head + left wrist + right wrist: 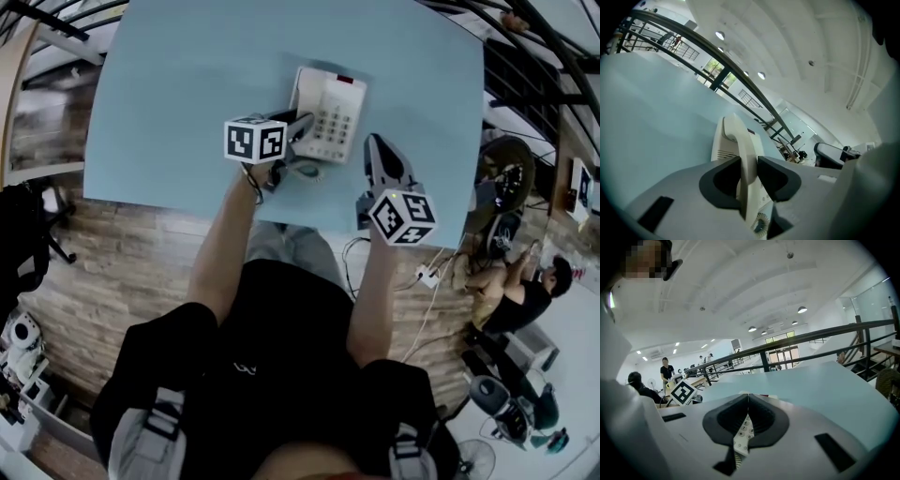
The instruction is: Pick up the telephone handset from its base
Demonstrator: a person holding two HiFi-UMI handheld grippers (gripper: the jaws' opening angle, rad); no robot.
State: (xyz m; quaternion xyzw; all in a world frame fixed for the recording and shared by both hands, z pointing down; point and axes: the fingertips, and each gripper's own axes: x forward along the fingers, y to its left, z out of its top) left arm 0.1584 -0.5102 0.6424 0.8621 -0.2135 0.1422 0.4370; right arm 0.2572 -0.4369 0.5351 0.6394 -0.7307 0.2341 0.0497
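1. The left hand-held gripper (pixel 749 174) has its two dark pads pressed on either flank of the cream handset (pixel 740 138). It grips across the narrow middle bar, and nothing else sits between the jaws.
2. The right hand-held gripper (pixel 748 398) has its jaws together and holds nothing. It hangs just beside the near right corner of the phone, and the keypad (pixel 742 433) shows through the gap under its closed tips.
3. The handset lies along the left side of the base (pixel 336 108), which stands near the front edge of the pale blue surface (pixel 178 84). It looks seated in its cradle rather than lifted (I cannot tell for sure whether it has cleared it).
4. As I judge it, the handset is a hollow plastic shell, light and stiff, so it should not flex or sag in the grip. The finish looks smooth and slightly glossy, so it could slip or twist if held off-centre.
5. The middle bar is the right place to hold. It is the slimmest part, and it balances the two bulkier ends.
6. The coiled cord (pixel 761 224) trails from the handset's near end. It looks springy and will likely tug back as the handset rises, and the light base may drag along with it. The free right hand-held gripper is well placed to pin the base down if needed.
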